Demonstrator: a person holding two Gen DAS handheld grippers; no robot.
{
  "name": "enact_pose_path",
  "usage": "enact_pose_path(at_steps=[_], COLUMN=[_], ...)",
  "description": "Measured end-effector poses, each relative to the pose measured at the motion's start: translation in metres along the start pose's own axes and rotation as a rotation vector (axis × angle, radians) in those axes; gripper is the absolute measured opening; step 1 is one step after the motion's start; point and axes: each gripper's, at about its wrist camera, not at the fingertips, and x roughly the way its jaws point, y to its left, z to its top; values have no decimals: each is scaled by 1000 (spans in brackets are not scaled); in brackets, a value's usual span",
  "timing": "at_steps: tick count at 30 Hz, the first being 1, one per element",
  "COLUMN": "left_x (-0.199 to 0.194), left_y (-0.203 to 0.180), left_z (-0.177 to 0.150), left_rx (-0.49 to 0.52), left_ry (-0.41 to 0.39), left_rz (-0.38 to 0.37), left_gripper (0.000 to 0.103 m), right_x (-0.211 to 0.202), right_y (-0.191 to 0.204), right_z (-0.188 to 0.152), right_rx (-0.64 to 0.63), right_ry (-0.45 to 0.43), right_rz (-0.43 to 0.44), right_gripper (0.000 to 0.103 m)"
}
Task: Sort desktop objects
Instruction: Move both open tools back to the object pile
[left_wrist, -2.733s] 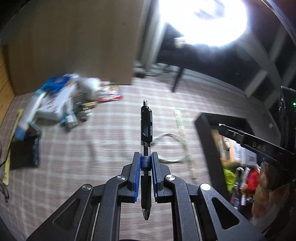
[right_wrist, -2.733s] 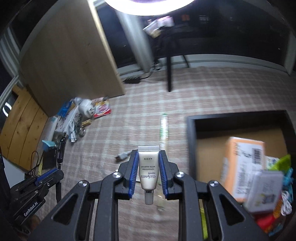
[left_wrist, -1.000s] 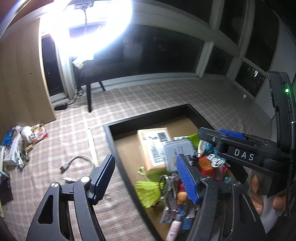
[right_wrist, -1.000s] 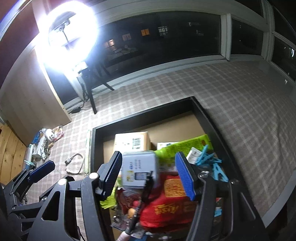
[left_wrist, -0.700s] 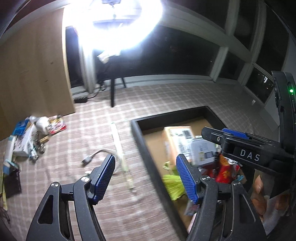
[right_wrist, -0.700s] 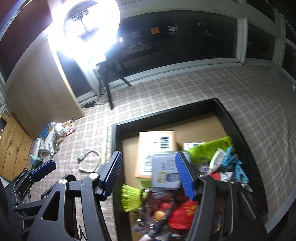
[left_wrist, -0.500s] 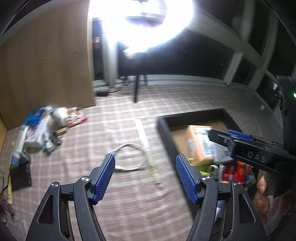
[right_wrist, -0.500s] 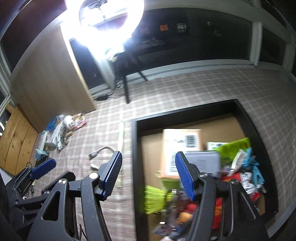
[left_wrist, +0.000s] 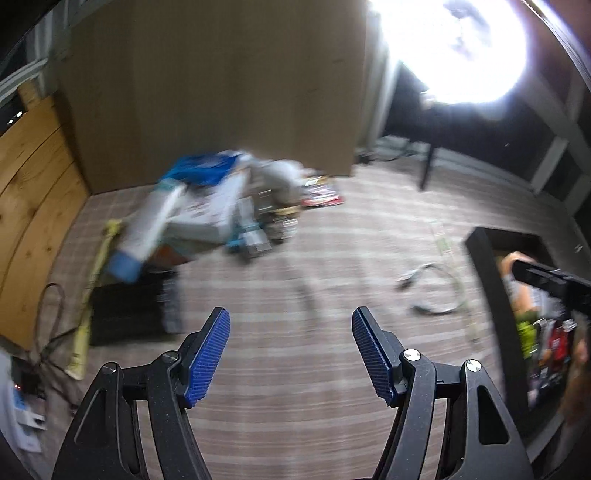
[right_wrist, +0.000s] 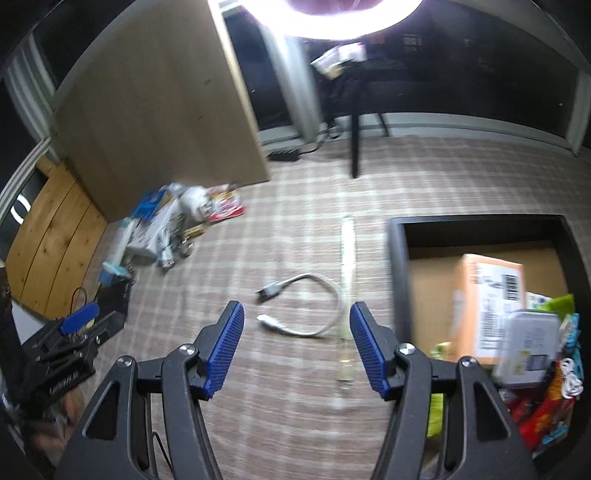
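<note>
My left gripper (left_wrist: 291, 354) is open and empty above the checked cloth, facing a blurred pile of boxes and tubes (left_wrist: 207, 218) at the far left. My right gripper (right_wrist: 295, 347) is also open and empty, just short of a white cable (right_wrist: 314, 314) that lies looped on the cloth. A clear ruler (right_wrist: 347, 280) lies right of the cable. The black box (right_wrist: 397, 273) at the right holds an orange carton (right_wrist: 487, 295), a grey case and colourful packets. In the left wrist view the box (left_wrist: 484, 280) and the cable (left_wrist: 436, 291) are at the right.
A tall wooden panel (right_wrist: 155, 122) stands behind the pile. A black flat object (left_wrist: 125, 310) and a yellow ruler (left_wrist: 92, 288) lie at the left by a wooden board. A bright ring light (left_wrist: 454, 44) on a stand glares at the back. The other gripper (right_wrist: 62, 354) shows at the lower left.
Both grippers have swung left, away from over the black box toward the cloth. The pen and the tube that they held earlier are gone from the jaws, which stay equally wide.
</note>
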Motion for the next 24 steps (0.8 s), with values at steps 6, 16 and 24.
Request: enact_pose_path(at_steps=[6,16,24], left_x=[20,40,68], left_y=[93,192,197], left_z=[2,57,111], left_rx=[40,-21,-54], left_ry=[76,89,107], left_rz=[59,83,-4], left_gripper=[66,66,66], right_x=[17,32,65], right_y=[34,67,116], right_z=[-6,-9,37], right_rx=[-27,-7,-41], right_ry=[46,87,111], right_rz=[37,22,87], right_gripper=[58,48,48])
